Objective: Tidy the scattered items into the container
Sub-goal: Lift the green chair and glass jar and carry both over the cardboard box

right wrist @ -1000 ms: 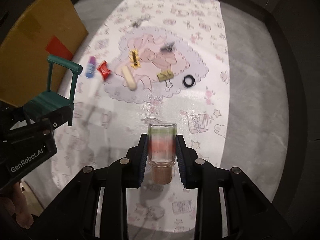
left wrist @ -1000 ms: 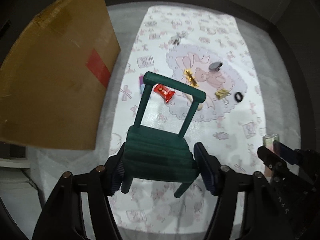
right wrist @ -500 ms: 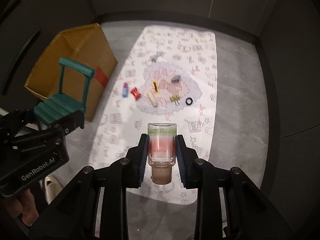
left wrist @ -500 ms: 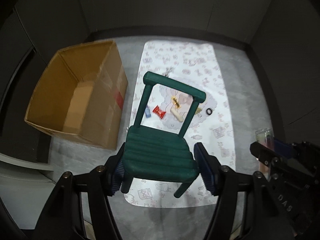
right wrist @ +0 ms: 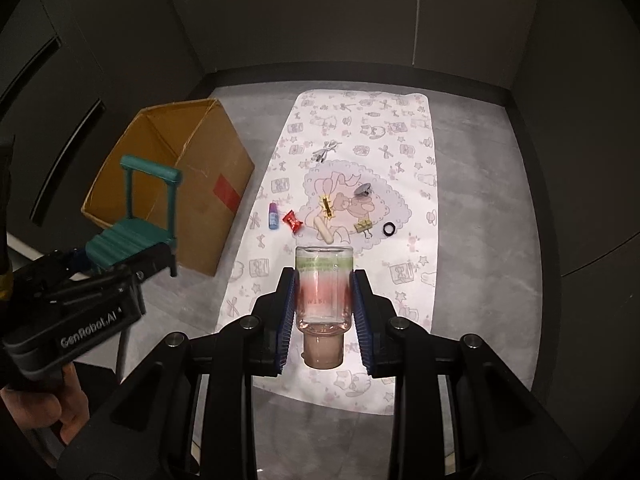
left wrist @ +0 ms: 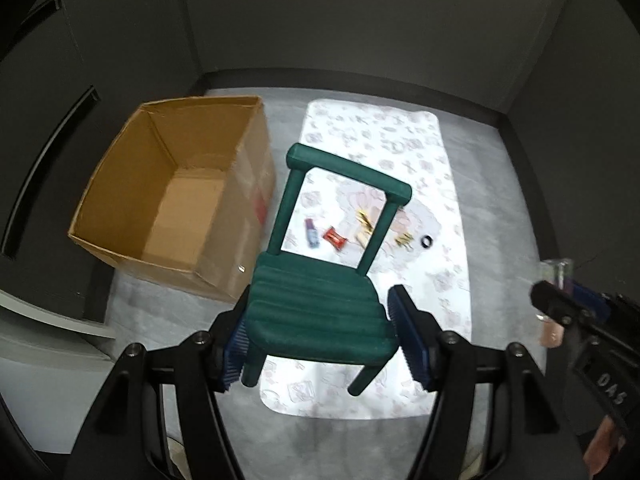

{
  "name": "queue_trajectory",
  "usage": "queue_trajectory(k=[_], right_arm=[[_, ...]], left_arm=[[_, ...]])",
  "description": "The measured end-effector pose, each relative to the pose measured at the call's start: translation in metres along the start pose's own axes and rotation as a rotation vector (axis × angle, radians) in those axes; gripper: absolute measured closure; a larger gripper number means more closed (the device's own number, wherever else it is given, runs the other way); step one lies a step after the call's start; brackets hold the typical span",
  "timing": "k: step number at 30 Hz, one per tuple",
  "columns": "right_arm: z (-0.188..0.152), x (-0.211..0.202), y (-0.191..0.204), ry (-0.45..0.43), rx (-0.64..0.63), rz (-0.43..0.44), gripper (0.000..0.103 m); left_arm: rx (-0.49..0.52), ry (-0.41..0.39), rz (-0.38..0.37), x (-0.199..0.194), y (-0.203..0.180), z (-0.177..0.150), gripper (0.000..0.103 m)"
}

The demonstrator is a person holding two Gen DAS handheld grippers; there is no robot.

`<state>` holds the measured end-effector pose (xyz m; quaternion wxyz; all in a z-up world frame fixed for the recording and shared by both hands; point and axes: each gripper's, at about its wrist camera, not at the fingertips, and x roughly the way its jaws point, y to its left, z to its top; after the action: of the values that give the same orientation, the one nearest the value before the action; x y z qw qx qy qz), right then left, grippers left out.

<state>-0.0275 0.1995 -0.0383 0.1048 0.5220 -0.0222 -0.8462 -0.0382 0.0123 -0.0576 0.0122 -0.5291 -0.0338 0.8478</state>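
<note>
My left gripper (left wrist: 320,332) is shut on a small green toy chair (left wrist: 320,304), clamped by the seat, high above the floor. In the right wrist view the same chair (right wrist: 136,232) hangs at the left, in front of the box. My right gripper (right wrist: 324,312) is shut on a small clear bottle (right wrist: 323,292) with pink liquid and a tan cap, cap towards me. The open cardboard box (left wrist: 176,196) stands on the floor left of the patterned mat (right wrist: 360,152). Several small items lie on the mat: a red candy (right wrist: 293,221), a blue tube (right wrist: 273,216), a black ring (right wrist: 389,229).
Dark cabinet walls enclose the grey floor on three sides. A gold clip (right wrist: 328,206), a beige stick (right wrist: 323,229), a grey clip (right wrist: 363,189) and a silver piece (right wrist: 326,150) also lie on the mat. A hand (right wrist: 52,412) holds the left gripper's body.
Both grippers have risen well above the floor with the chair and the bottle still held. The box's open inside and the whole mat have come into view.
</note>
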Motion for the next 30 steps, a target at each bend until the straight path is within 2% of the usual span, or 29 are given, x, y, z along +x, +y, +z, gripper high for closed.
queue_trajectory(k=[6, 16, 19, 24, 30], right_arm=[[0.004, 0.001, 0.004, -0.008, 0.002, 0.008, 0.075], [0.014, 0.014, 0.035, 0.004, -0.031, 0.016, 0.075], [0.022, 0.016, 0.051, 0.005, -0.057, 0.019, 0.075], [0.041, 0.025, 0.088, 0.005, -0.118, 0.032, 0.075], [0.067, 0.048, 0.138, 0.018, -0.181, 0.047, 0.075]], left_arm=[[-0.019, -0.021, -0.009, -0.005, 0.009, 0.006, 0.040], [-0.117, -0.032, 0.003, -0.007, 0.058, 0.015, 0.040], [-0.128, -0.061, 0.026, -0.008, 0.072, 0.017, 0.040], [-0.184, -0.064, 0.036, -0.001, 0.102, 0.028, 0.040], [-0.235, -0.093, 0.079, 0.012, 0.142, 0.047, 0.040]])
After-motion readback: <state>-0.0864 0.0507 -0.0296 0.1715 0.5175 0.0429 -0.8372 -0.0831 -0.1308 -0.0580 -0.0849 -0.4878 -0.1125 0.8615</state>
